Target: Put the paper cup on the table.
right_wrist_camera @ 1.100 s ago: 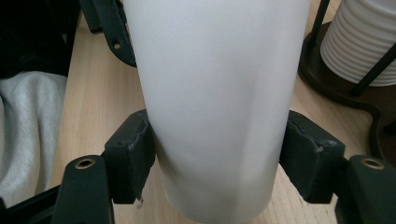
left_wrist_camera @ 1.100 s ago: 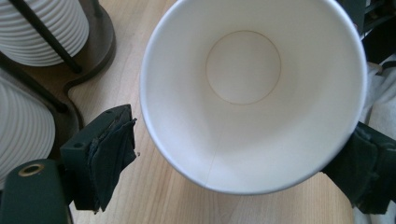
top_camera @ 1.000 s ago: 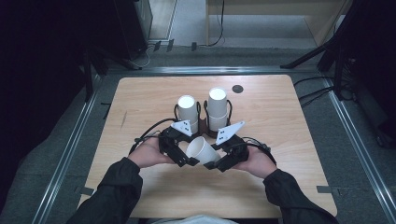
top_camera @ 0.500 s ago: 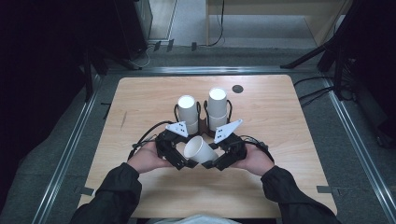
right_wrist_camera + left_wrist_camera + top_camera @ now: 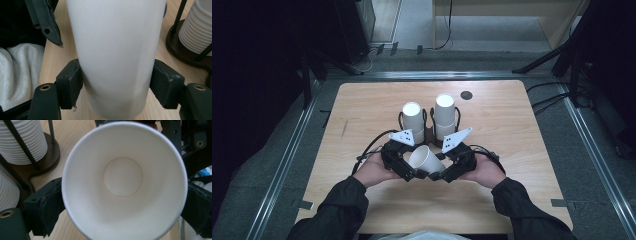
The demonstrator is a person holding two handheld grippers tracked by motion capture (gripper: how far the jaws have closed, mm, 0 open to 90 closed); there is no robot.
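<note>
Paper cup: a white paper cup [image 5: 424, 159] is held above the near middle of the wooden table [image 5: 522, 150], tilted, its open mouth turned toward the left gripper.
Left gripper: the left gripper [image 5: 404, 167] is seen at 9 o'clock of the cup; its jaws are pressed against the cup's rim on both sides, and the cup's inside and round bottom are looked into in the left gripper view [image 5: 123, 180].
Right gripper: the right gripper [image 5: 447, 170] is seen at 3 o'clock of the cup; its jaws are clamped on the cup's narrow base end [image 5: 115, 57].
Cup stacks: two stacks of white cups [image 5: 414, 116] [image 5: 445, 116] are kept upright in a dark wire holder [image 5: 430, 131], at 12 o'clock of the held cup.
Table mark: a small dark disc [image 5: 466, 95] is seen at 1 o'clock, near the far edge.
</note>
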